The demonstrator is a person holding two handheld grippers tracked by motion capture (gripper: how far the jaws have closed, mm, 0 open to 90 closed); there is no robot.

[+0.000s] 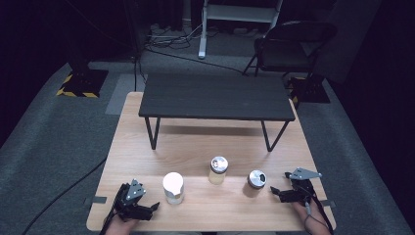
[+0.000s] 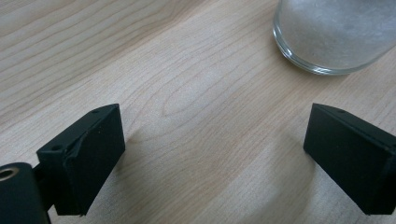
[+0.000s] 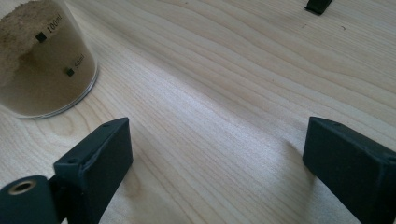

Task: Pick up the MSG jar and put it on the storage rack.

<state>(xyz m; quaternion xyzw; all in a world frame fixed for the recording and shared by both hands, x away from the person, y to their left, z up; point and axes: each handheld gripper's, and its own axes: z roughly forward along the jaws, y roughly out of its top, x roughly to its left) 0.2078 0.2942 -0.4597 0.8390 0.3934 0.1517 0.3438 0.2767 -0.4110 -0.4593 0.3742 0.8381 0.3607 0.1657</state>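
Note:
Three glass shaker jars stand in a row near the front of the wooden table (image 1: 205,142). The left jar (image 1: 173,187) holds white powder and its base shows in the left gripper view (image 2: 329,35). A middle jar (image 1: 218,170) has a perforated metal lid. The right jar (image 1: 256,182) holds brown powder and appears in the right gripper view (image 3: 39,60). My left gripper (image 1: 155,205) rests open on the table just left of the white jar, jaws wide apart (image 2: 215,158). Just right of the brown jar lies my right gripper (image 1: 275,191), open too, with bare wood between its jaws (image 3: 217,172).
A low black bench (image 1: 216,96) stands across the table's far half. Beyond the table are a folding chair (image 1: 293,44), cables on the floor and a white stand (image 1: 203,29). A small black piece (image 3: 318,5) lies on the wood far from the right gripper.

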